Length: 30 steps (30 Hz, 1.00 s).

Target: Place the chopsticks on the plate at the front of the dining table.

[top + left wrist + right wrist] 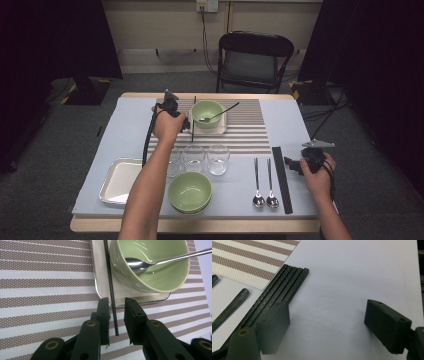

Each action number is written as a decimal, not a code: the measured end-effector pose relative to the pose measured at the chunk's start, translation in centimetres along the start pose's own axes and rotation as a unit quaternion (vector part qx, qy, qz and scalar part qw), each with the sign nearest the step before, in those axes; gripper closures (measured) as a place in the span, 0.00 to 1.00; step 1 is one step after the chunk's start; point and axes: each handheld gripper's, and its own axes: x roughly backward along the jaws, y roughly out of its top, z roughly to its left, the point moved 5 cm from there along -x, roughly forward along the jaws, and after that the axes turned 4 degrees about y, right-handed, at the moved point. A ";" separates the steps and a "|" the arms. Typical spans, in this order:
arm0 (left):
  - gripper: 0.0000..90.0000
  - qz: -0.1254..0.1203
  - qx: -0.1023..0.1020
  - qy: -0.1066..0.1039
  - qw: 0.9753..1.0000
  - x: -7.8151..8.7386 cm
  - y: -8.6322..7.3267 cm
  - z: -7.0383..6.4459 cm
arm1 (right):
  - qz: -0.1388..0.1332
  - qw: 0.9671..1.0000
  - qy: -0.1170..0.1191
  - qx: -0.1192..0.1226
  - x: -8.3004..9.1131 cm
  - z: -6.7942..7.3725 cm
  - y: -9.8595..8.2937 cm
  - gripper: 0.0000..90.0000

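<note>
1. The chopstick is a thin, straight black stick with a woven, carbon-like texture. In the left gripper view it runs from the top centre of the frame down to the middle, lying along the left rim of a pale square plate, with its lower end over the striped placemat.
2. In the high view the chopstick appears above centre, upright in the frame, just left of the green bowl that holds a spoon.
3. The left gripper has its jaws a narrow gap apart with the chopstick's lower end between them; whether the pads actually press on it cannot be told.
4. The left hand reaches up the frame from the bottom, forearm stretched over the row of glasses, with the left gripper beside the plate.
5. The right gripper has its jaws wide apart and holds nothing, hovering over bare table cloth beside the bundle of black chopsticks.
6. The right hand sits at the lower right of the high view, just right of that bundle.
</note>
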 end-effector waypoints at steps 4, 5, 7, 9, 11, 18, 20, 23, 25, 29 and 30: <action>0.81 -0.003 0.003 -0.006 1.000 0.4 -0.1 -0.1 | 0.000 1.000 0.000 0.000 0.0 0.0 0.0 0.22; 0.81 -0.003 0.003 -0.006 1.000 0.4 -0.1 -0.1 | 0.000 1.000 0.000 0.000 0.0 0.0 0.0 0.22; 0.80 -0.005 0.000 -0.006 1.000 0.7 -0.2 0.0 | 0.000 1.000 0.000 0.000 0.0 0.0 0.0 0.22; 0.79 -0.005 -0.003 -0.006 1.000 0.8 -0.2 0.1 | 0.000 1.000 0.000 0.000 0.0 0.0 0.0 0.22; 0.78 -0.007 -0.003 -0.004 1.000 1.1 -0.2 0.3 | 0.000 1.000 0.000 0.000 0.0 0.0 0.0 0.22; 0.75 -0.015 0.002 -0.007 1.000 1.8 -0.3 0.7 | 0.000 1.000 0.000 0.000 0.0 0.0 0.0 0.22; 0.74 -0.022 0.004 -0.009 1.000 1.9 -0.2 0.8 | 0.000 1.000 0.000 0.000 0.0 0.0 0.0 0.22; 0.72 -0.022 0.005 -0.009 1.000 2.1 -0.3 1.0 | 0.000 1.000 0.000 0.000 0.0 0.0 0.0 0.22; 0.71 -0.024 0.004 -0.008 1.000 2.4 -0.2 1.2 | 0.000 1.000 0.000 0.000 0.0 0.0 0.0 0.22; 0.69 -0.028 0.001 -0.008 1.000 2.6 -0.2 1.5 | 0.000 1.000 0.000 0.000 0.0 0.0 0.0 0.22; 0.67 -0.031 0.004 -0.009 0.999 2.7 -0.2 1.4 | 0.000 1.000 0.001 0.001 0.0 0.0 0.0 0.22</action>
